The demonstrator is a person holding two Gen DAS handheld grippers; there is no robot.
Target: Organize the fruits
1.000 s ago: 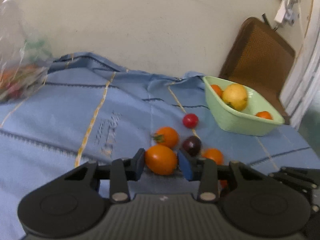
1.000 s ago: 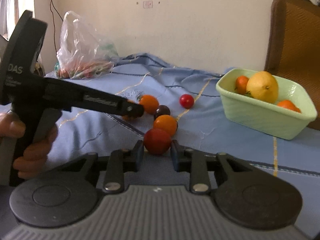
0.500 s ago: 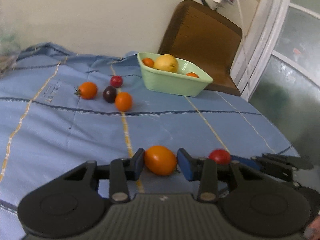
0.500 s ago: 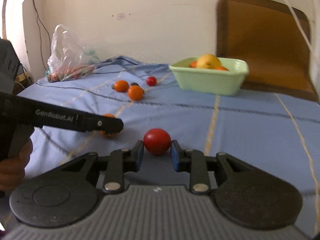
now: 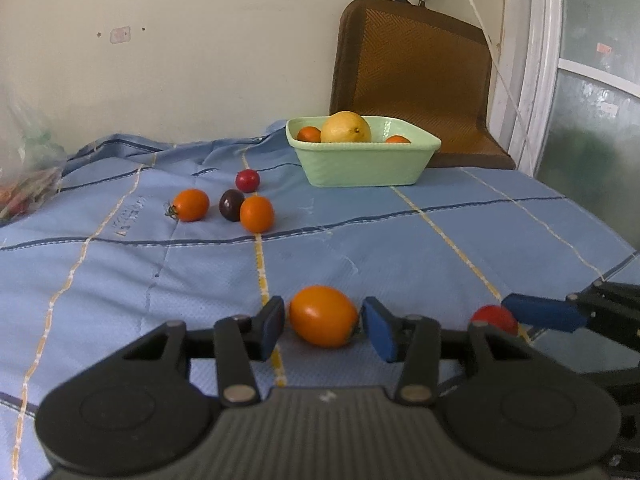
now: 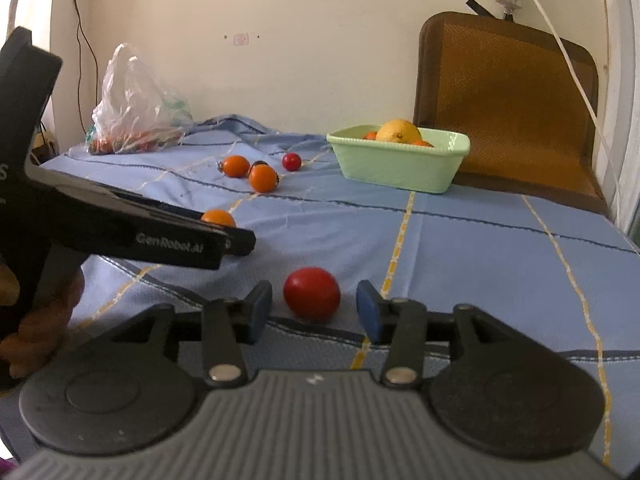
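An orange tomato (image 5: 323, 316) lies on the blue cloth between the pads of my left gripper (image 5: 323, 326), which is open with gaps on both sides. A red tomato (image 6: 311, 294) lies on the cloth between the pads of my right gripper (image 6: 312, 312), also open. The red tomato (image 5: 494, 319) and the right gripper's blue fingers (image 5: 544, 314) show at the right in the left wrist view. The left gripper body (image 6: 120, 224) crosses the right wrist view, hiding most of the orange tomato (image 6: 218, 217).
A green bowl (image 5: 360, 164) with a lemon (image 5: 346, 128) and small orange fruits stands at the back. Two orange tomatoes (image 5: 191, 205) (image 5: 257, 213), a dark one (image 5: 231, 205) and a small red one (image 5: 247, 180) lie mid-cloth. A plastic bag (image 6: 134, 108) sits far left. A brown chair (image 6: 508, 100) stands behind.
Both grippers have opened and released their tomatoes onto the near part of the cloth. Earlier they carried the tomatoes back from the cluster of fruit.
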